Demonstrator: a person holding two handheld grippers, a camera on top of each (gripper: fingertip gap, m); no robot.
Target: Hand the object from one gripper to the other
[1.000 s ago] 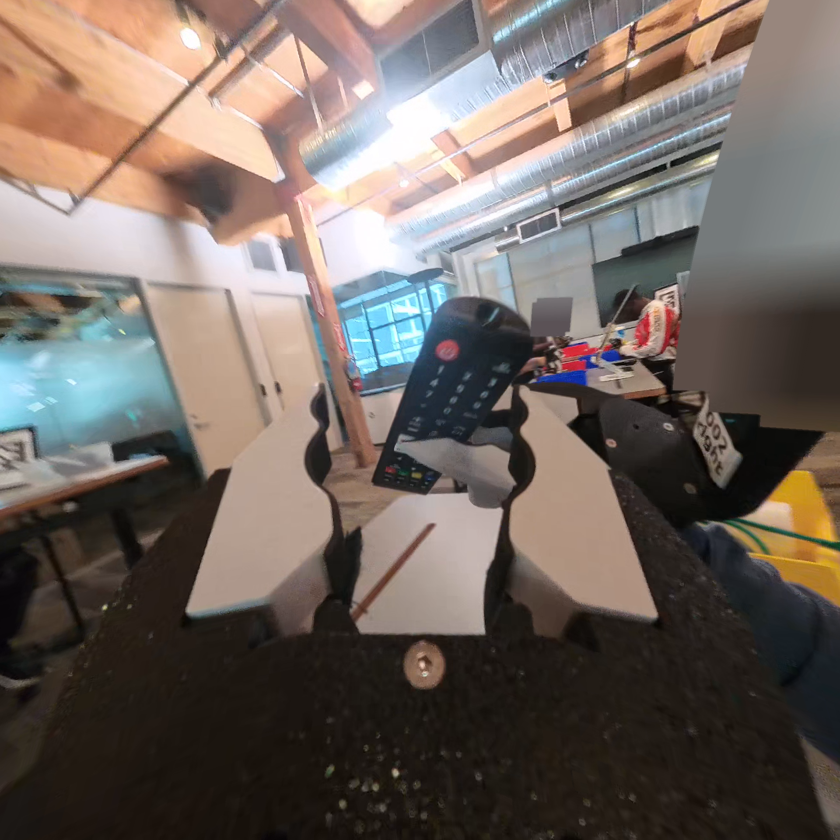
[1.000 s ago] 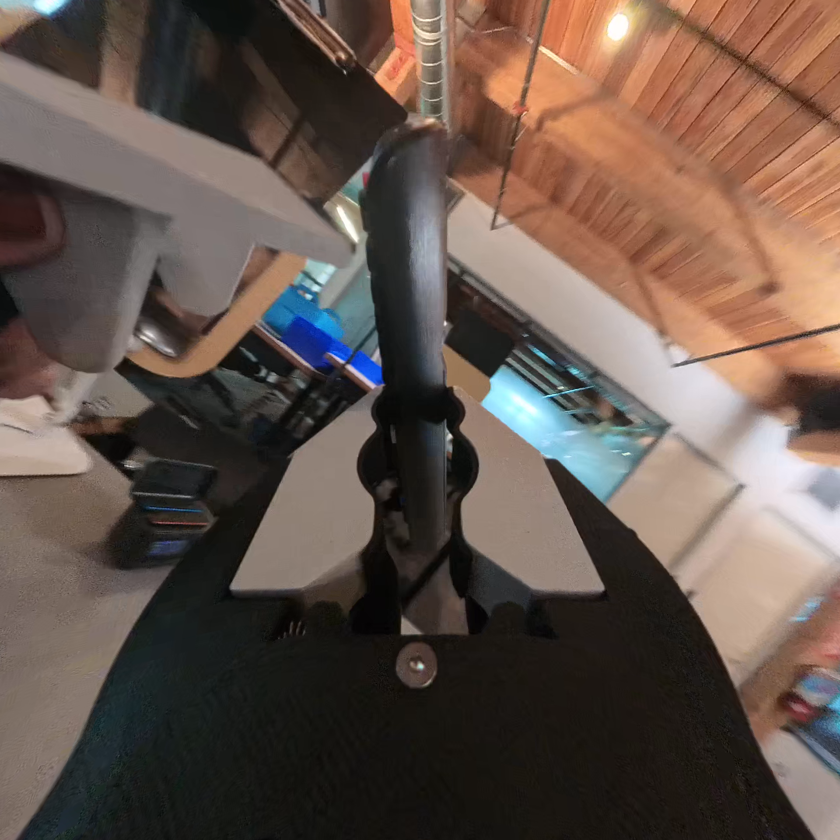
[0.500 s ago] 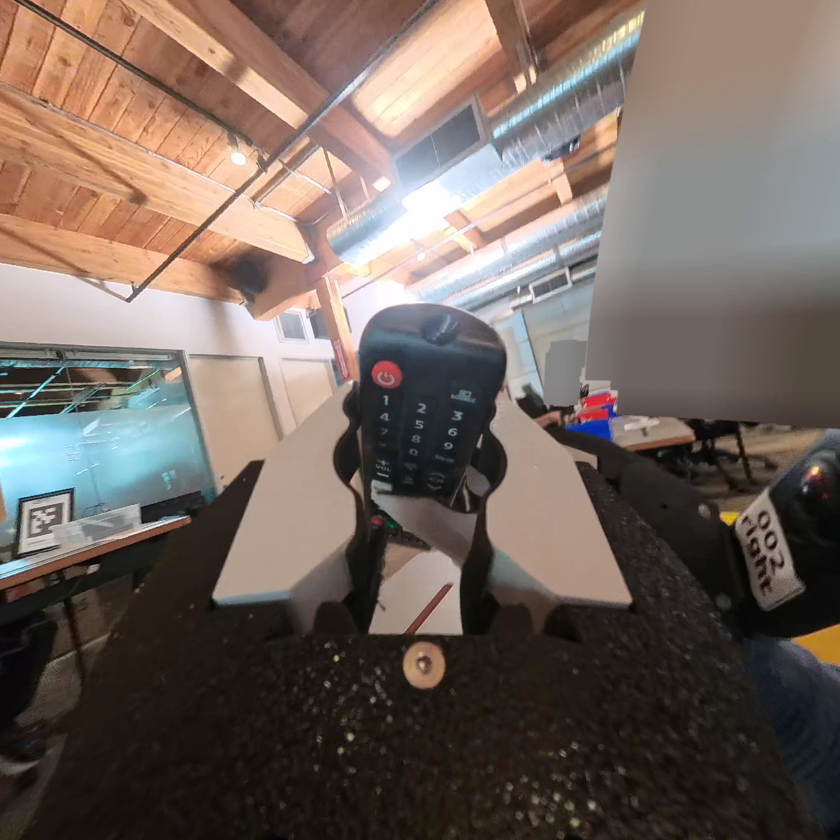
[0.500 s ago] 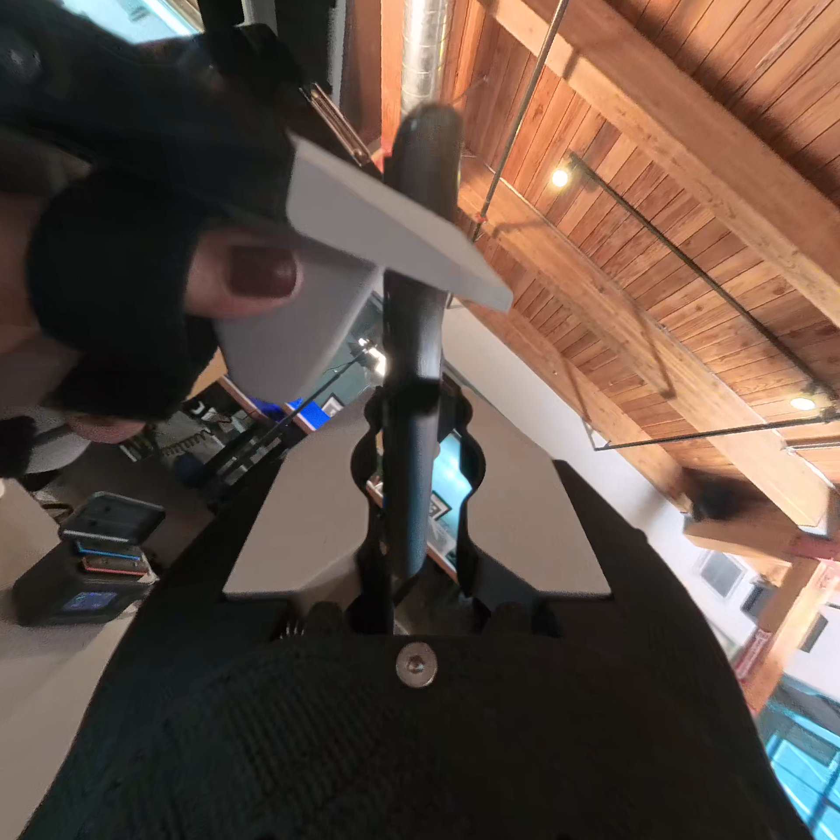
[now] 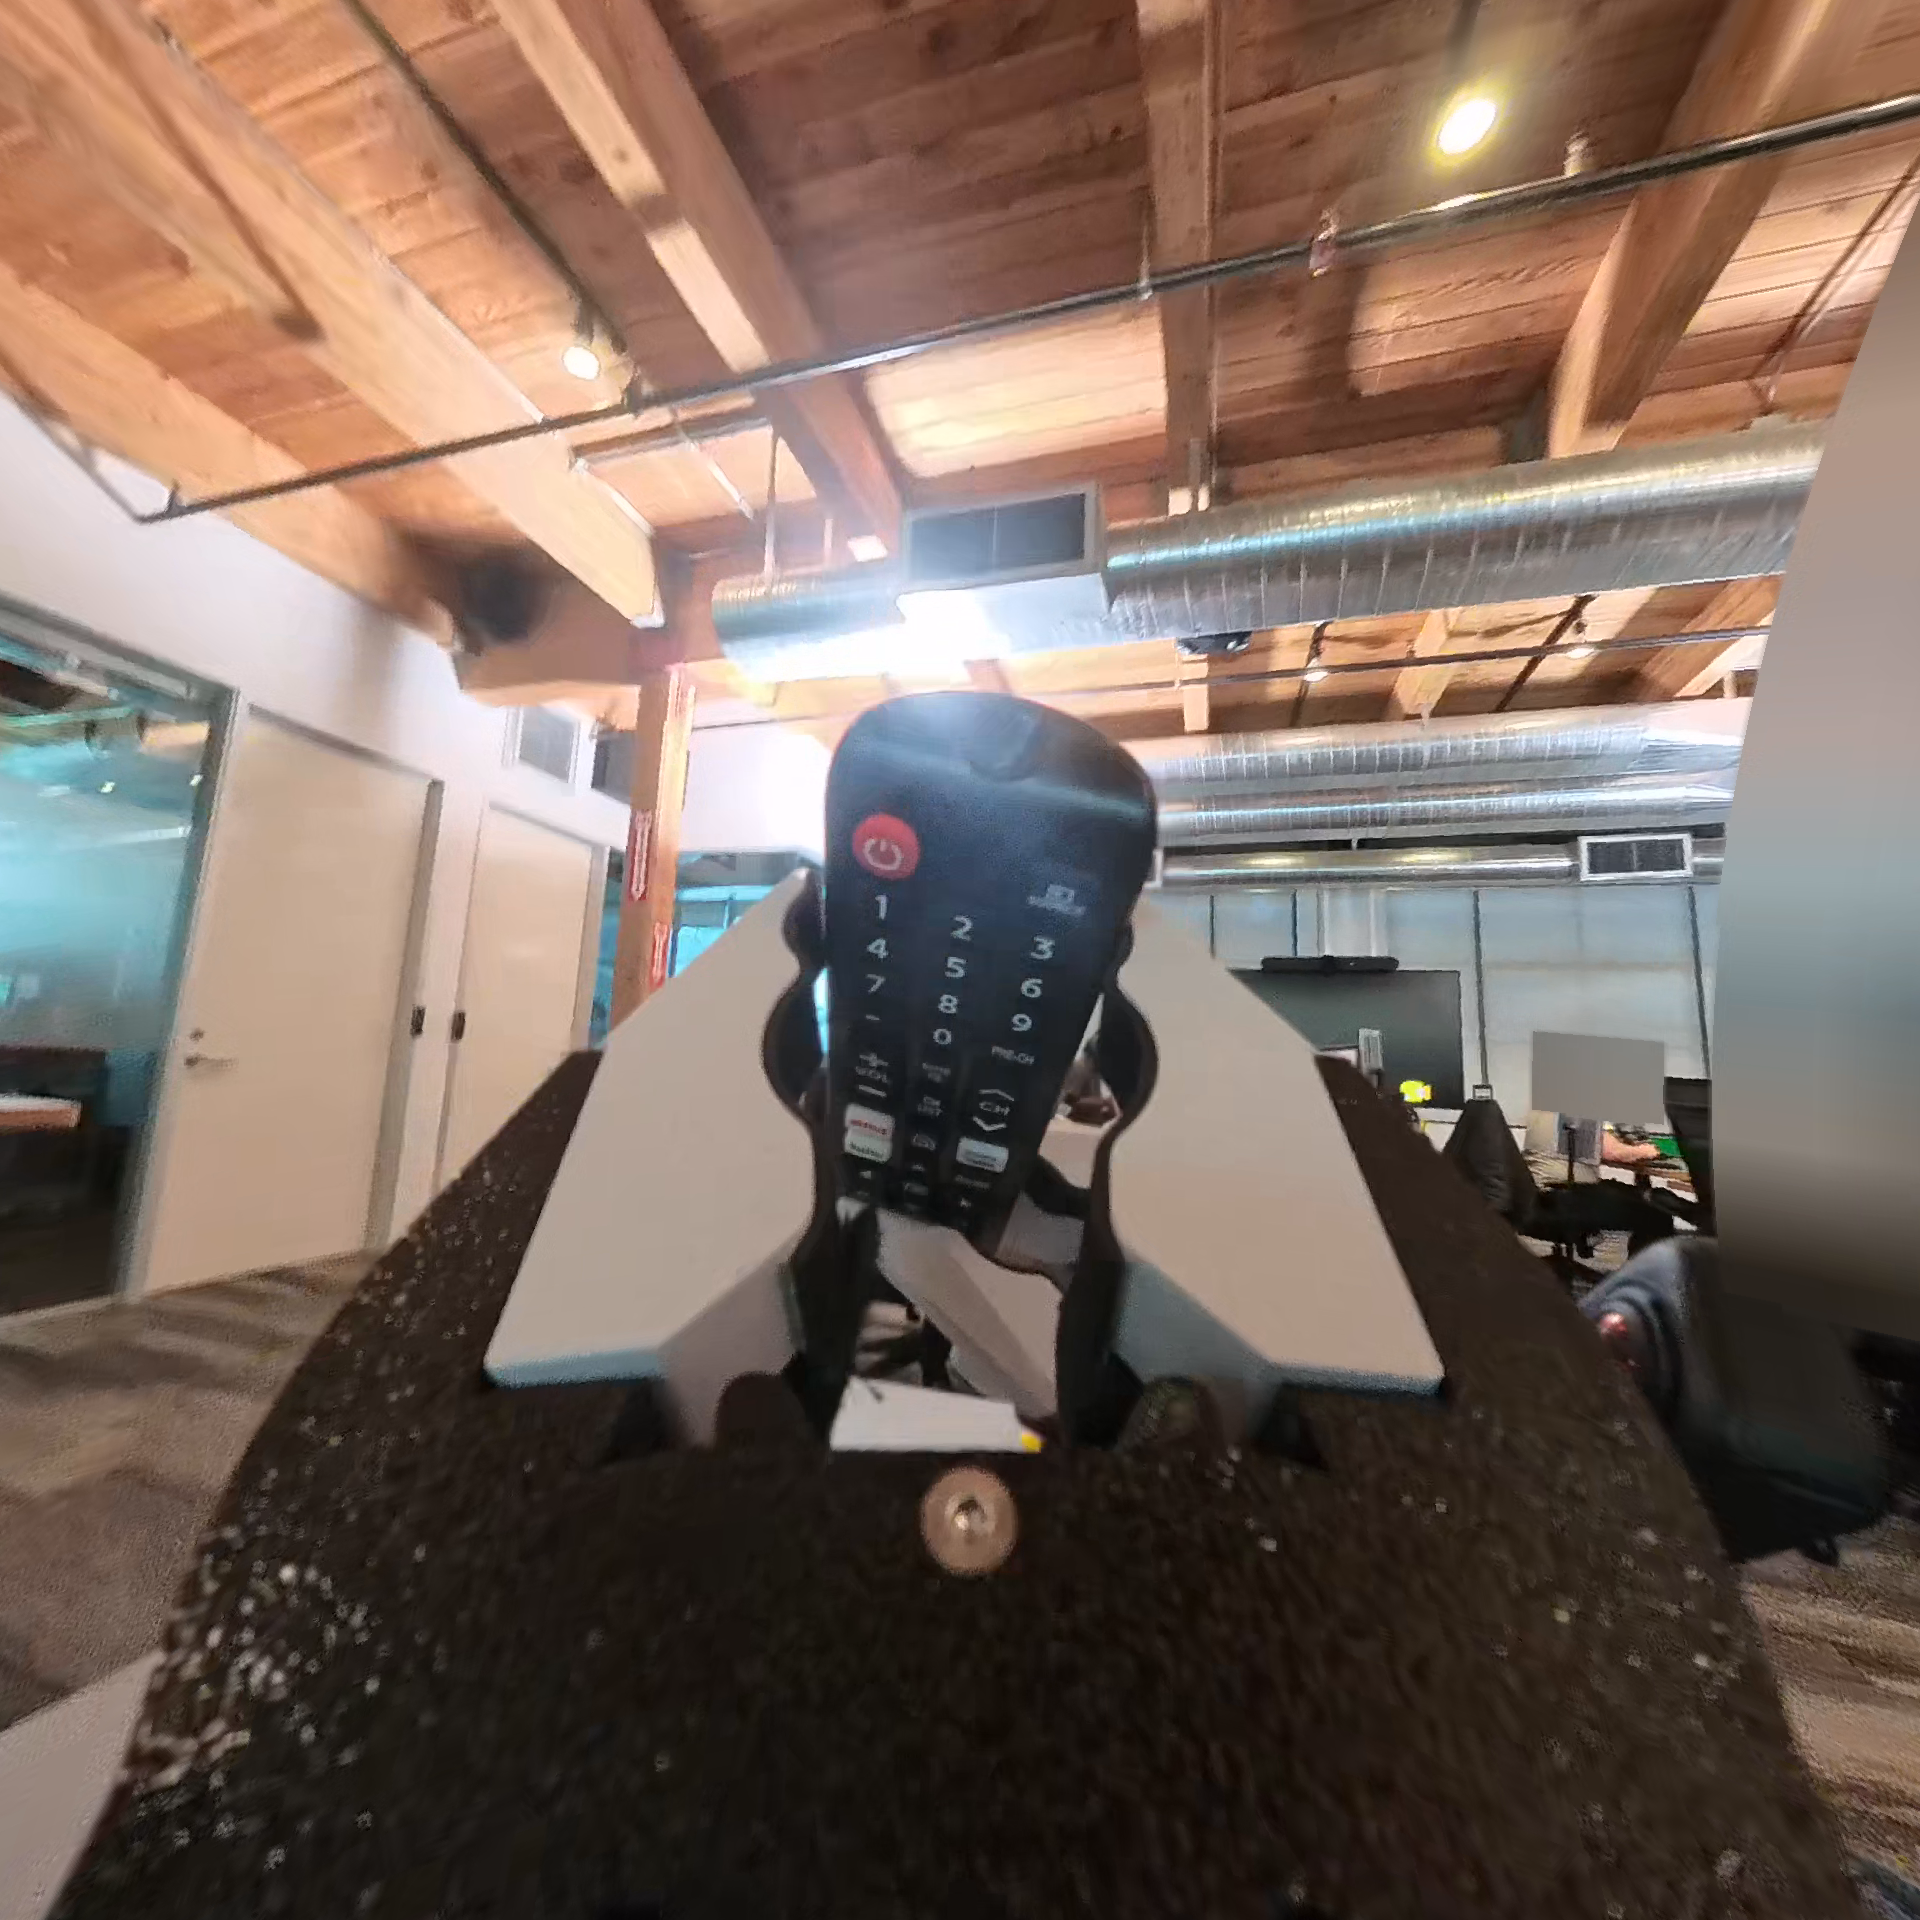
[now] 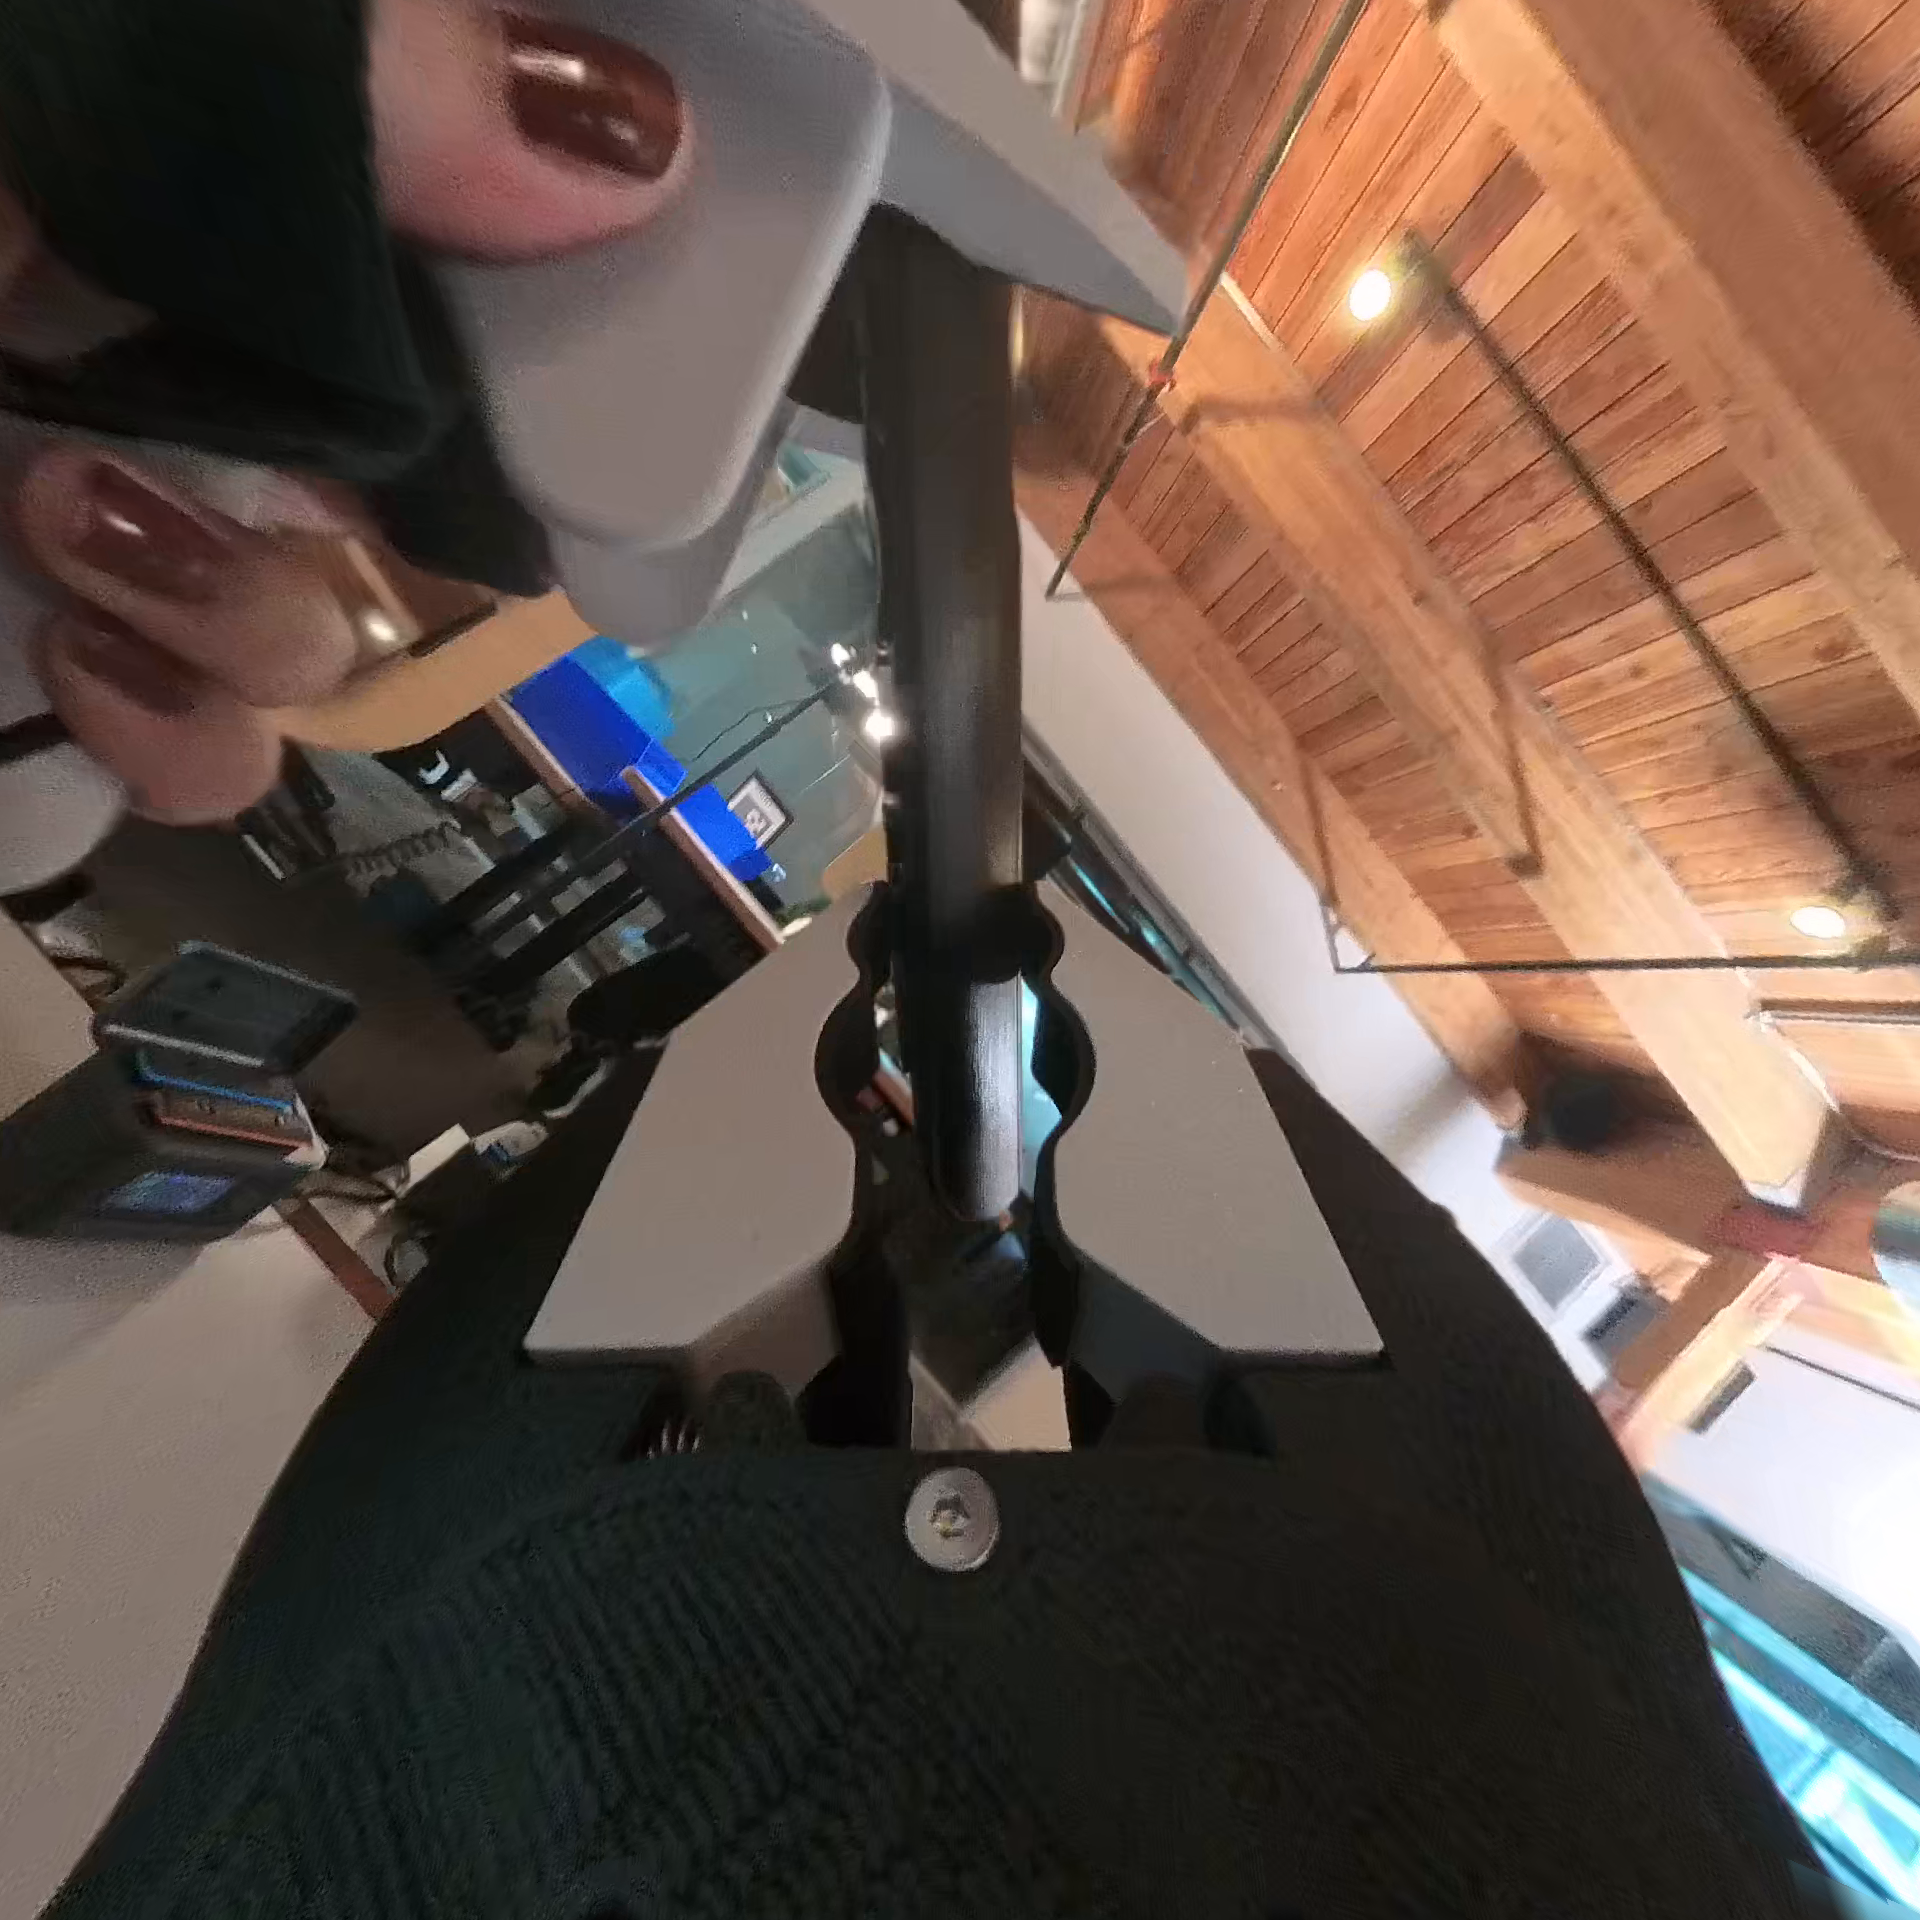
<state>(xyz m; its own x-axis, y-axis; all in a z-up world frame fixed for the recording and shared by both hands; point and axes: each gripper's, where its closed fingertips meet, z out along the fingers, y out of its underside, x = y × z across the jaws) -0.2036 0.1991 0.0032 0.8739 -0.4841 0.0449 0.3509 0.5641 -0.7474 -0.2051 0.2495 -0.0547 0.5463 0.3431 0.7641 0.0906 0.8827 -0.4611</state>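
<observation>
A black remote (image 5: 966, 997) with a red power button stands upright, buttons facing the left wrist camera. My left gripper (image 5: 966, 935) is shut on its two side edges near the top half. In the right wrist view the remote (image 6: 951, 623) shows edge-on, and my right gripper (image 6: 956, 914) is shut on its lower end at the fingertips. A grey finger of the right gripper (image 5: 966, 1309) shows below the remote in the left wrist view. The left gripper's grey finger (image 6: 665, 416) crosses the remote's upper part in the right wrist view. Both grippers are held up in the air.
A gloved hand with bare fingertips (image 6: 520, 156) holds the left gripper at upper left. A grey table (image 6: 156, 1455) with a black device (image 6: 197, 1091) lies low left. Desks with blue bins (image 6: 613, 727) stand behind. A wooden ceiling with metal ducts (image 5: 1455, 540) is overhead. The gap from one gripper's tips to the other's is roughly 8 cm.
My left gripper went from wide open to shut around the remote. The remote turned from tilted to upright between its fingers. The right gripper kept its hold, and both views swung upward.
</observation>
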